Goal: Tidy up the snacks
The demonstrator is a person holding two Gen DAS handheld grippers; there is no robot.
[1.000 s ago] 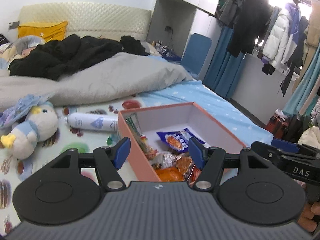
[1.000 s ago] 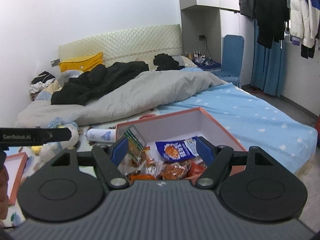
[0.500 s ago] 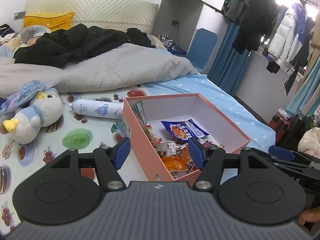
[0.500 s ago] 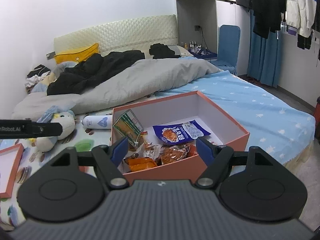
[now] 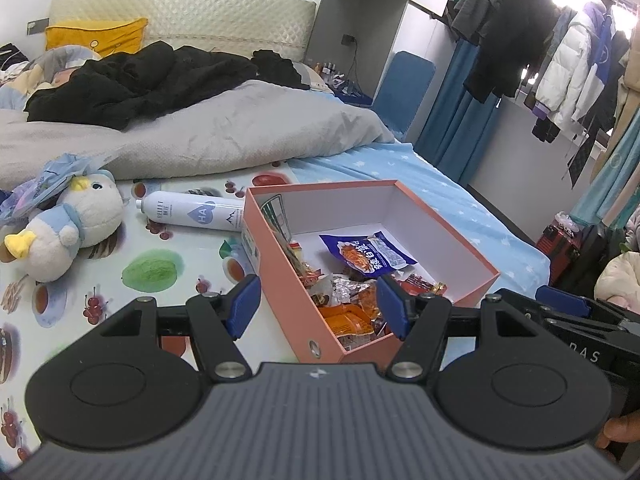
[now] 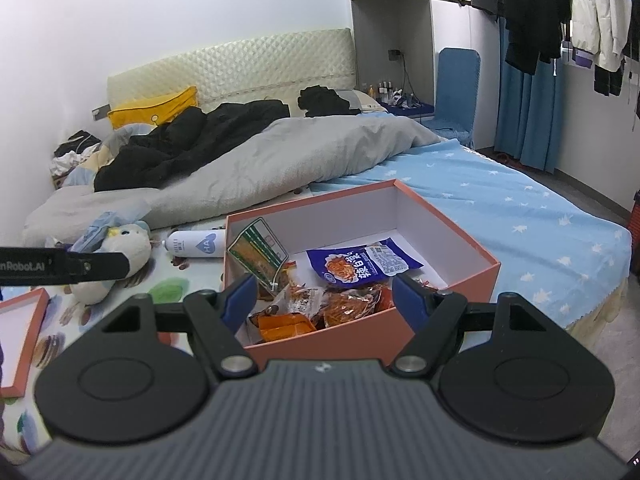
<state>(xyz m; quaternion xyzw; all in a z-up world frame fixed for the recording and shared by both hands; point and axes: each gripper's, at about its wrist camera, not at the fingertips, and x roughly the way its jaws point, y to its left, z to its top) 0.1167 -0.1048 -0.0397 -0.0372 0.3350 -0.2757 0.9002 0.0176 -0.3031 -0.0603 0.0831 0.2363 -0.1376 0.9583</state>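
Hovering just short of the box (image 5: 472, 268) near the bed's foot edge, the left gripper (image 5: 318, 306) and right gripper (image 6: 322, 300) both gape, holding nothing, seemingly lined up to reach the snacks (image 6: 320, 304) heaped at its near end.

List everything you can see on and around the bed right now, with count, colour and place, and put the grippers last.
box: 1, salmon, open on bed
snack packets: several; blue, orange, red, green; inside box
spray bottle: 1, white, lying left of box
plush bird: 1, white and blue, left of bottle
box lid: 1, salmon, far left on the mat
duvet: 1, grey, behind box
black clothes: pile, on the duvet
pillow: 1, yellow, at headboard
chair: 1, blue, beside the bed
left gripper: open, empty
right gripper: open, empty
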